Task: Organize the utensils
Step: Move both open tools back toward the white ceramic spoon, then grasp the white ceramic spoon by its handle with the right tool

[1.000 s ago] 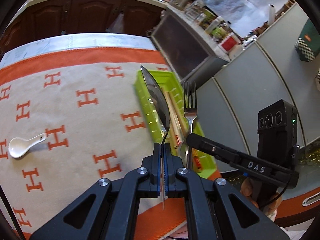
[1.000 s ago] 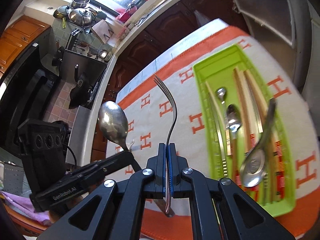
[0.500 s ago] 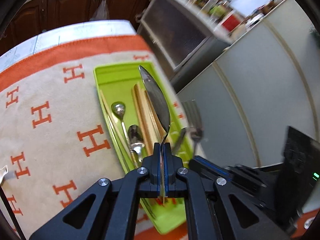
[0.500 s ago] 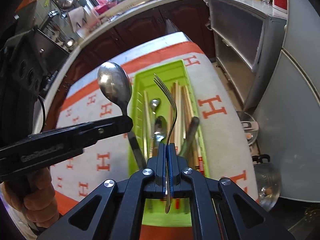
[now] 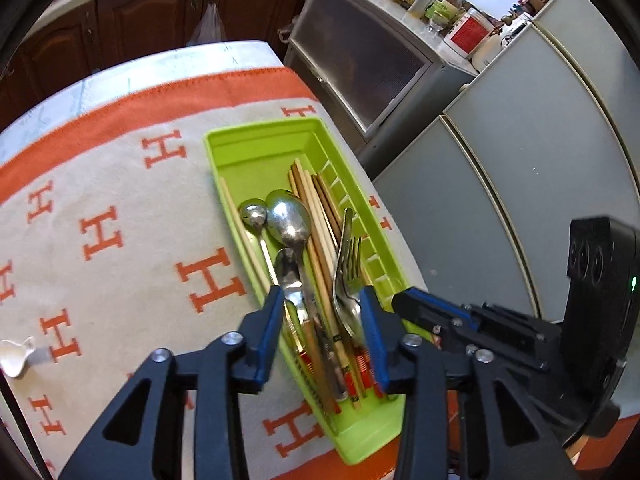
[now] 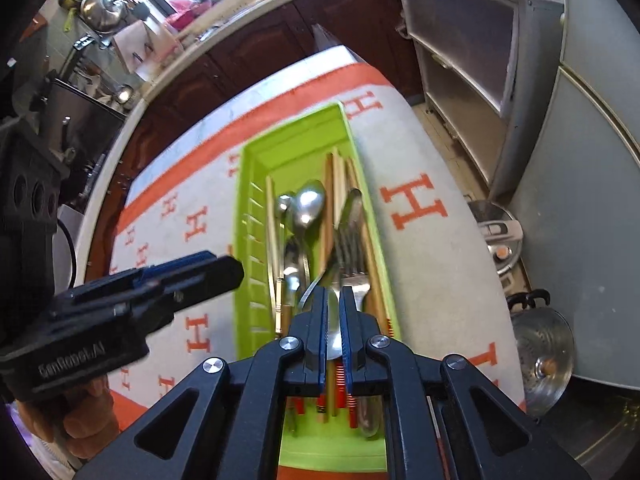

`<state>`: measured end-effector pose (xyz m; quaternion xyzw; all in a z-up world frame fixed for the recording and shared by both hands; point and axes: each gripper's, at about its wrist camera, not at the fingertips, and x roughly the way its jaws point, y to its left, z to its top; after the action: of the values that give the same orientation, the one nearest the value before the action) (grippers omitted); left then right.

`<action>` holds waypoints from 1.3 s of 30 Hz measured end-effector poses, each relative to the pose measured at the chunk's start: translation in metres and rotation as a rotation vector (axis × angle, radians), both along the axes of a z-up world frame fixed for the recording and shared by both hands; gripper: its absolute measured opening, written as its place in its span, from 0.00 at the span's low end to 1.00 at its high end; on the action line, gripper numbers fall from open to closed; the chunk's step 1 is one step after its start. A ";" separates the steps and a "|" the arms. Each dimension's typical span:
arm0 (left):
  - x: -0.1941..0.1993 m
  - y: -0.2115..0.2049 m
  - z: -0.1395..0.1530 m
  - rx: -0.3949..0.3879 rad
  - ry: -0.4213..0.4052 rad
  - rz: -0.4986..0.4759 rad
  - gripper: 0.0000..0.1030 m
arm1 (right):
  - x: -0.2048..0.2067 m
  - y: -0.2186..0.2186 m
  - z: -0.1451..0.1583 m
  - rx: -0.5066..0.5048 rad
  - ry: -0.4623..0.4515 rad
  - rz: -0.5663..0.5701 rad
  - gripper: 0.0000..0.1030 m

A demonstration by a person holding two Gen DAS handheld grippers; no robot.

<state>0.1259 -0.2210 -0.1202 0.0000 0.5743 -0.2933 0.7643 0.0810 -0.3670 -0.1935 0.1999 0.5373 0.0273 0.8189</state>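
I hold both tools tilted steeply downward over the near end of the green tray, which serves as the landmark here. The tray lies lengthwise on the bench, on an orange-bordered cloth printed with H marks.

Left tool: the jaws are opening and stand apart, one blue pad at each side of the tray's near half. Nothing is clamped; the pads press on nothing. The large spoon lies inside the tray beyond the pads, bowl toward the tray's far end, beside a smaller spoon and a bundle of wooden chopsticks.

Right tool: it comes in from the right side of the tray, its tip just beside the left tool. The jaws are opening by a narrow slit. The fork lies in the tray with its tines toward the far end; its handle runs back between the pads. I cannot tell whether the pads touch the handle.

In the right wrist view, my left hand grips the left tool's handle at the tray's left side, low in the frame.

A white ceramic spoon lies on the cloth well to the left of the tray.
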 end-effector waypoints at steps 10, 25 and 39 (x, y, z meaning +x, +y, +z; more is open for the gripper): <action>-0.022 0.047 0.019 0.040 -0.058 0.065 0.52 | 0.001 0.042 0.031 0.012 -0.025 0.057 0.06; -0.058 0.202 0.013 0.151 -0.141 0.384 0.62 | -0.001 0.152 0.037 0.111 0.000 0.278 0.18; -0.065 0.333 -0.006 0.300 -0.210 0.638 0.76 | 0.032 0.278 0.005 0.137 0.065 0.383 0.35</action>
<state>0.0613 0.1117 -0.1258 -0.0367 0.5002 0.0487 0.8637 0.1130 -0.0888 -0.1887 0.1501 0.5886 0.2127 0.7653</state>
